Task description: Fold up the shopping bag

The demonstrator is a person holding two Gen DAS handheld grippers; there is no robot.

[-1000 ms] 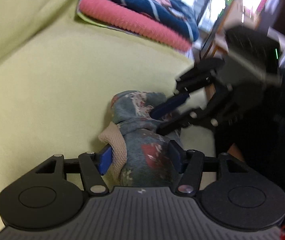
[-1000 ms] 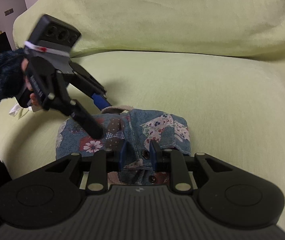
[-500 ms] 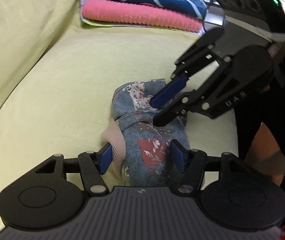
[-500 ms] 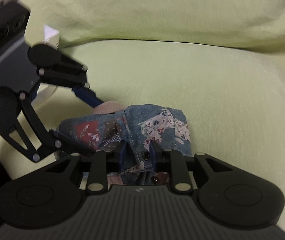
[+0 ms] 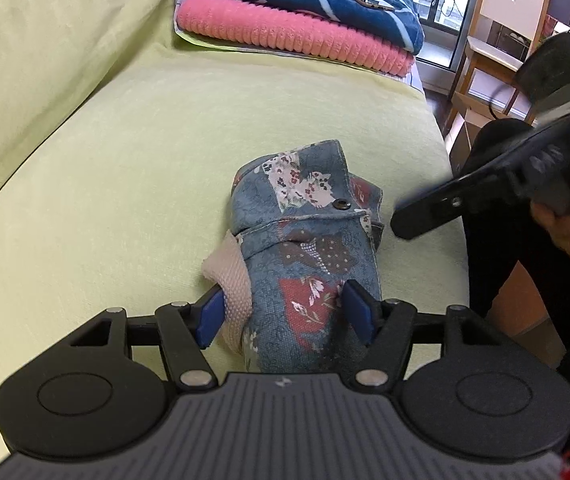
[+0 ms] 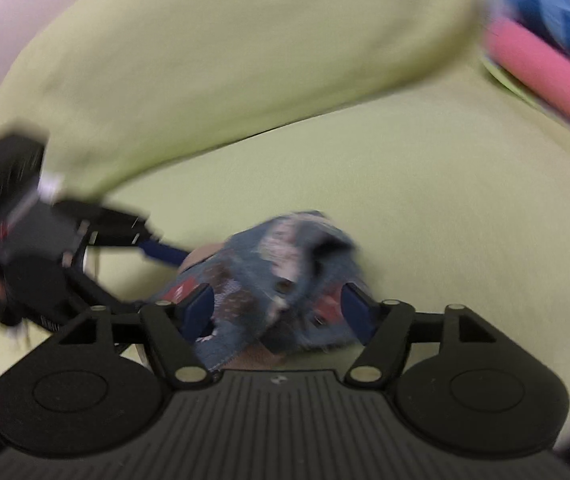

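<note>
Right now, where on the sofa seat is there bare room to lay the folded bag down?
Bare seat lies between the backrest and the shopping bag, and between the bag and the stacked blankets. It is crowded around the bag: left gripper and right gripper.

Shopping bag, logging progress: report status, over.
Left gripper shut on shopping bag, folded bundle on sofa. Right gripper open, off the bag. Stacked blankets at sofa's far end, well apart.
</note>
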